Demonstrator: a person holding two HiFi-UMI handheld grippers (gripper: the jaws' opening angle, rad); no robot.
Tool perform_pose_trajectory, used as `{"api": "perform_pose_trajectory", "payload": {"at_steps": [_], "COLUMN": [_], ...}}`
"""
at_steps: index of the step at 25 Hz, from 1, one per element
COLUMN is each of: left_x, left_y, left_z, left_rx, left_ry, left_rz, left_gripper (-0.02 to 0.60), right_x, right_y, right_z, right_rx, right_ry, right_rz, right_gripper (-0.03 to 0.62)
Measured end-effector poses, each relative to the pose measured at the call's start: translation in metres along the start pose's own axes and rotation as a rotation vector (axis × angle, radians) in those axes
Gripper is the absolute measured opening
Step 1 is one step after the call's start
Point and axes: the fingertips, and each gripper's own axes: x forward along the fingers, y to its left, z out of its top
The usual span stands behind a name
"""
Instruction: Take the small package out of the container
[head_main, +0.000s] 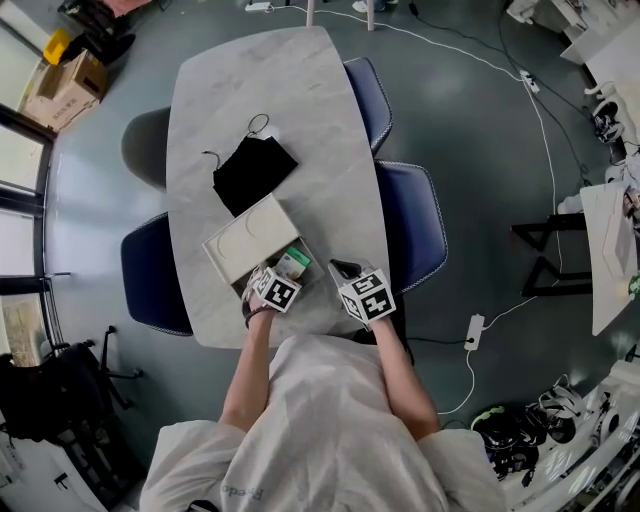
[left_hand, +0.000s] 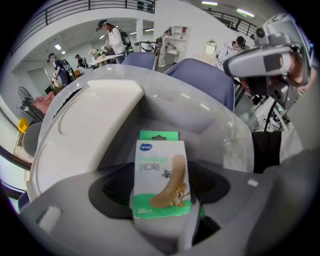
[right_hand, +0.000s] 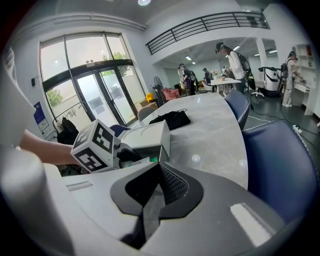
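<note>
The grey marble-patterned oval table (head_main: 330, 120) is carrying everything, and two dark blue padded chairs (head_main: 415, 225) are standing along its right edge. The cream rectangular container box (head_main: 250, 238) is lying close to the table's near edge, towards the left side. A black fabric pouch with a cord loop (head_main: 253, 172) is lying just beyond it, nearer the middle.

You are holding the left gripper (head_main: 285, 272) at the box's near right corner. Its jaws are pinching the small white-and-green plaster package (left_hand: 161, 175) by its lower end. The package is standing upright between them, printed face towards the camera, and the box's pale rim is showing behind it. The views are not showing whether the package is clear of the box.

You are holding the right gripper (head_main: 345, 270) just right of the left one, over the table's near edge. Its jaws are pressed together on nothing.
</note>
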Motion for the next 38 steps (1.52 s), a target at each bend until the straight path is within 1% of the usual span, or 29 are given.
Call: {"api": "perform_pose_trajectory", "payload": {"at_steps": [11, 15, 21, 24, 29, 33, 38], "left_x": [0.001, 0.001, 0.0, -0.003, -0.008, -0.011, -0.019], "left_y": [0.0, 0.0, 0.001, 0.006, -0.001, -0.005, -0.003], "left_z": [0.001, 0.0, 0.001, 0.001, 0.006, 0.013, 0.009], "left_rx": [0.0, 0.0, 0.008, 0.016, 0.01, 0.025, 0.03], "left_ry": [0.004, -0.001, -0.023, -0.032, -0.063, -0.082, -0.09], "left_rz": [0.002, 0.001, -0.008, 0.014, -0.006, 0.001, 0.014], "left_gripper": [0.367, 0.367, 0.367, 0.367, 0.368, 0.368, 0.368], "right_x": [-0.009, -0.012, -0.019, -0.022, -0.027, -0.031, -0.033], "right_y": [0.005, 0.008, 0.008, 0.008, 0.01, 0.008, 0.017], "right_z": [-0.008, -0.005, -0.004, -0.002, -0.006, -0.009, -0.01], "right_rx": [-0.005, -0.005, -0.013, -0.013, -0.009, -0.004, 0.007], "right_ry": [0.004, -0.012, -0.023, -0.032, -0.032, -0.038, -0.041], "right_rz": [-0.015, -0.02, -0.032, -0.041, -0.051, -0.059, -0.063], "right_gripper": [0.003, 0.003, 0.003, 0.003, 0.003, 0.003, 0.003]}}
